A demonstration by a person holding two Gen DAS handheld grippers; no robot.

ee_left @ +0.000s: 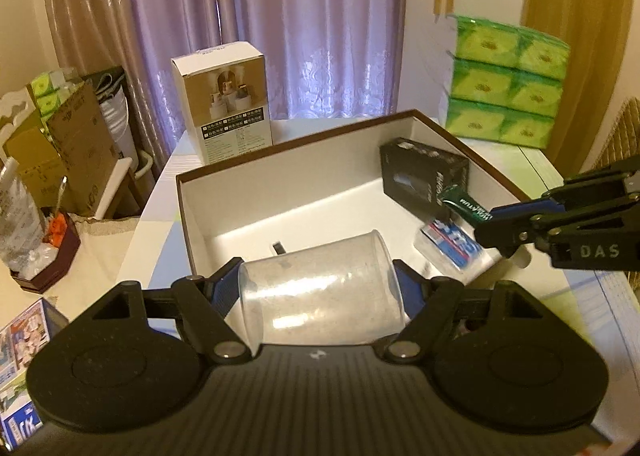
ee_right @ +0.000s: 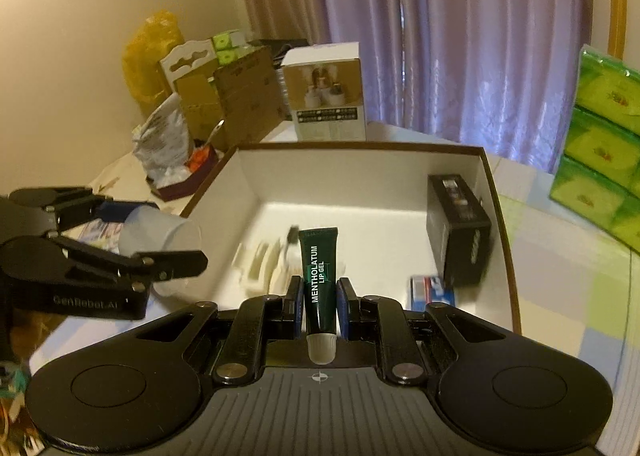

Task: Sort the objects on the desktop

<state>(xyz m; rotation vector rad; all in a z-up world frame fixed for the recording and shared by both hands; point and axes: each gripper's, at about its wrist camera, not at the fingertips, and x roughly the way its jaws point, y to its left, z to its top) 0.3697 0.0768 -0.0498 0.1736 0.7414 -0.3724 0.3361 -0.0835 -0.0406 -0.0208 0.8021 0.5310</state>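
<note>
The open white box (ee_left: 192, 216) sits on the worktop (ee_left: 160, 224), dead ahead of both tools. The left tool (ee_left: 320, 288) clamps a clear cup (ee_left: 320, 292) lying sideways over its near edge; the right tool (ee_right: 319, 292) pinches a lip gel tube (ee_right: 319, 276), long axis pointing into the box

The dark green tube (ee_right: 319, 276) is showing "MENTHOLATUM LIP GEL" in white letters along its length, the left gripper (ee_right: 176, 256) is bearing "GenRobot.AI" on its side in the right wrist view, and the right gripper (ee_left: 486, 224) is displaying "DAS" on its black body.
</note>
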